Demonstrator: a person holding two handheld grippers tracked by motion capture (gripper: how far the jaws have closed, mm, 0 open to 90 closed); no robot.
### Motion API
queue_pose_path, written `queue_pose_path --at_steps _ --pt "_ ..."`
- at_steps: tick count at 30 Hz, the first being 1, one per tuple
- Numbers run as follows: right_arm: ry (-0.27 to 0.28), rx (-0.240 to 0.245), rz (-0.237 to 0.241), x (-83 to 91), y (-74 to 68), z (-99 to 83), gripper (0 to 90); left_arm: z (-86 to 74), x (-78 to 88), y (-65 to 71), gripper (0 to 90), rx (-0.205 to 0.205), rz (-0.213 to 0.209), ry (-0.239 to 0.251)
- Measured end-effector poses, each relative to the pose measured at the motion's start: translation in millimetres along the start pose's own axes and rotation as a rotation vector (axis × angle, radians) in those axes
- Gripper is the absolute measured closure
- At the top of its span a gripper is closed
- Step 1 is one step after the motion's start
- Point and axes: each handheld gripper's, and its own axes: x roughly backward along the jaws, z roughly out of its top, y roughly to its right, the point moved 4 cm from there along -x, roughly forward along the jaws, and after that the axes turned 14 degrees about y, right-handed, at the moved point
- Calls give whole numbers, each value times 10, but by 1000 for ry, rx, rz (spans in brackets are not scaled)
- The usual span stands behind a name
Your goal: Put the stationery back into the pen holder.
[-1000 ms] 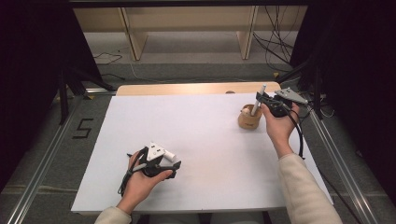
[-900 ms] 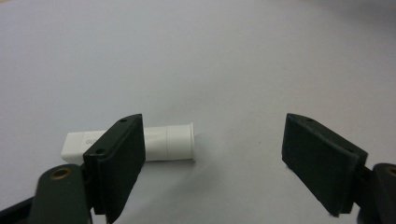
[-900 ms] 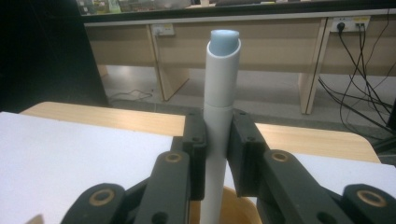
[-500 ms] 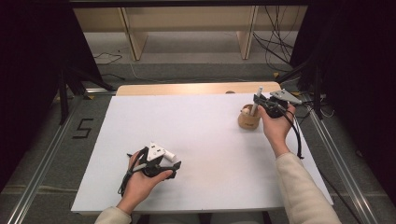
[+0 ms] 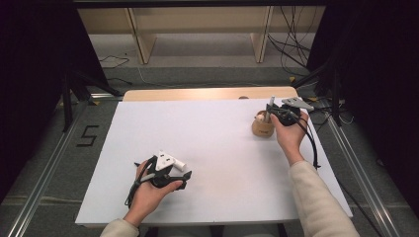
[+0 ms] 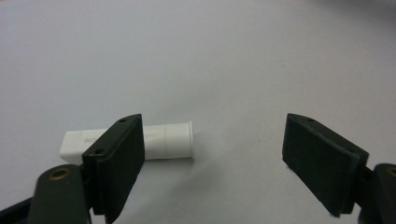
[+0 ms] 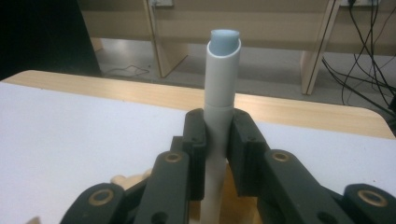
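My right gripper [image 5: 271, 114] is shut on an upright grey glue stick [image 7: 222, 84] with a slanted pale blue tip, seen as a thin stick [image 5: 271, 103] in the high view. It holds the stick over a small wooden pot [image 5: 262, 128] at the table's right. My left gripper [image 5: 178, 168] rests near the front left with its jaws wide open. A white cap [image 6: 159, 141] lies on the sheet just beyond its left jaw, also visible as a white cap [image 5: 170, 160] in the high view. Nothing sits between the left jaws.
A white sheet [image 5: 197, 148] covers the table, with a bare wooden strip [image 5: 197, 94] along the far edge. Wooden shelving legs [image 5: 143, 39] and cables [image 5: 291, 44] lie on the floor beyond. Metal rails [image 5: 44, 192] run along both sides.
My right gripper has shifted slightly left with the glue stick, now standing over the wooden pot. The left hand has stayed put.
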Motion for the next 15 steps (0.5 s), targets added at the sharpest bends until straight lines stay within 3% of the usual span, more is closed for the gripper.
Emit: queue_pose_path --at_steps 15 --pt "-27 -1 -15 -27 43 -73 741 -9 -7 0 208 3 1 -4"
